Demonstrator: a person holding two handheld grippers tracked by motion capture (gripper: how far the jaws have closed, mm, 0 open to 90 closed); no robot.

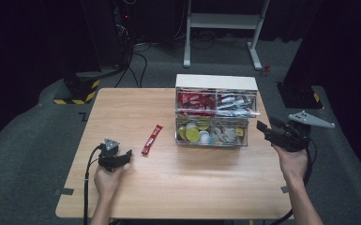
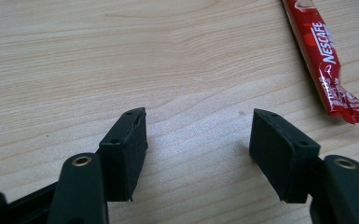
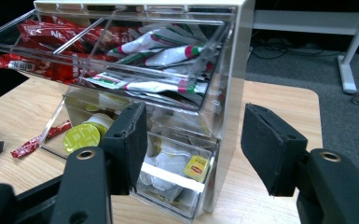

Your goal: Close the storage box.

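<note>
left gripper (image 1: 127,157): empty, wide | red sachet (image 1: 152,139): just right | right gripper (image 1: 261,129): empty, agape

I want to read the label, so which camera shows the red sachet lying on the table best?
The left gripper view: the red sachet is close, its Nescafe print readable. The high view shows its whole length, small; the right gripper view shows one end beside the organizer.

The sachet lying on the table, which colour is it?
The sachet is red with white lettering, clearest in the left gripper view.
</note>
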